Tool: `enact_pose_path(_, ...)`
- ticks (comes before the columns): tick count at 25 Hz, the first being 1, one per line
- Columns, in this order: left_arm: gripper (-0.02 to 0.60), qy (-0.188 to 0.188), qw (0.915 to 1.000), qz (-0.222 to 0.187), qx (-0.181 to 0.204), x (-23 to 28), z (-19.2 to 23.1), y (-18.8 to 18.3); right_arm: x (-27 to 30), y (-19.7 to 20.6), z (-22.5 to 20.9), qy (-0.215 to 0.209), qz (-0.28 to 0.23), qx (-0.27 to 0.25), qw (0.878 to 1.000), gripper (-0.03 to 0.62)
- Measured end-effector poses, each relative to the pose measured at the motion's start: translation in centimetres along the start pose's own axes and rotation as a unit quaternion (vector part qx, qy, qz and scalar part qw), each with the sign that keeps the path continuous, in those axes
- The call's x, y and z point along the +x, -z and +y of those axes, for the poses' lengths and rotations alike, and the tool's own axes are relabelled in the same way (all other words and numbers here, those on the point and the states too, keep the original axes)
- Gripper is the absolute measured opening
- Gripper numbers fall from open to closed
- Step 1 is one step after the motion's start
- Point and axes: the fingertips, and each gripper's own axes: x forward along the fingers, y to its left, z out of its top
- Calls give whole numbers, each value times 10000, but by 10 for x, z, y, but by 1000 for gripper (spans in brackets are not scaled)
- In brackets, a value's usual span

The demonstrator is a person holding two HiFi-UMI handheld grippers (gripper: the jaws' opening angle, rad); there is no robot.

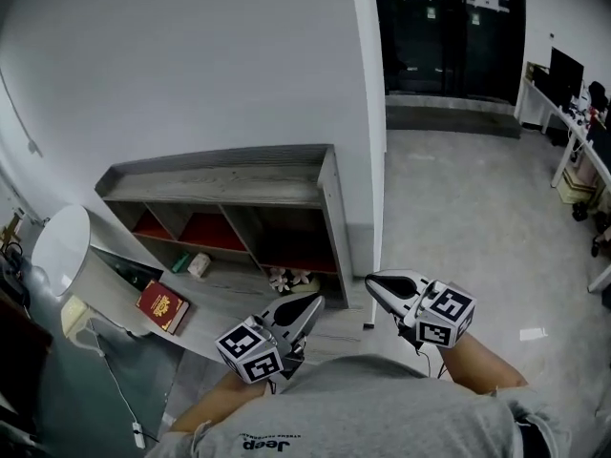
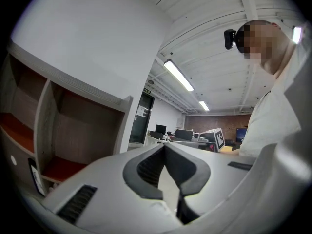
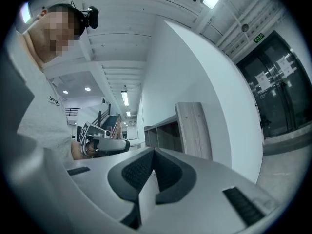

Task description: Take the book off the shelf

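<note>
A red book (image 1: 163,306) with a gold emblem lies flat on the pale surface (image 1: 229,299) in front of the low grey shelf (image 1: 229,175); neither gripper view shows it. Close to my body and well right of the book, my left gripper (image 1: 315,301) is shut and holds nothing. Beside it my right gripper (image 1: 370,281) points toward the shelf's right end, its jaws also shut and empty. In the left gripper view the jaw tips (image 2: 164,147) meet, with the shelf's compartments (image 2: 53,130) to the left. The right gripper (image 3: 154,151) shows its tips together too.
The shelf has red-lined compartments (image 1: 205,232). A small pale roll (image 1: 199,265) and some small white items (image 1: 286,280) lie by its lower openings. A white round object (image 1: 62,246) stands at the left. The grey floor (image 1: 458,218) stretches right toward dark glass doors (image 1: 449,27).
</note>
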Motion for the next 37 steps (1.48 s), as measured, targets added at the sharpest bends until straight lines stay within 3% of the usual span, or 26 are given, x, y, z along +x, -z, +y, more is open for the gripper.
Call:
enact_pose_path(7,14,-166,9994,-185,-238,-33,29,-8,23,-4,10,124,22,6,9999,11)
enact_pose_path(14,14,-110,9996,-264,-23,-39,43,-18,42,-10,4,116,25,-26,9999,8)
enact_pose_path(18,15,-235,9990,-334,-169,-47,54,-14,54,-5,3,66,114,-95,9999,8)
enact_pose_path(37,14,-241,9986,-321,-353,-39,59,-11,59,-5,-2,-74,157,-226,9996,8)
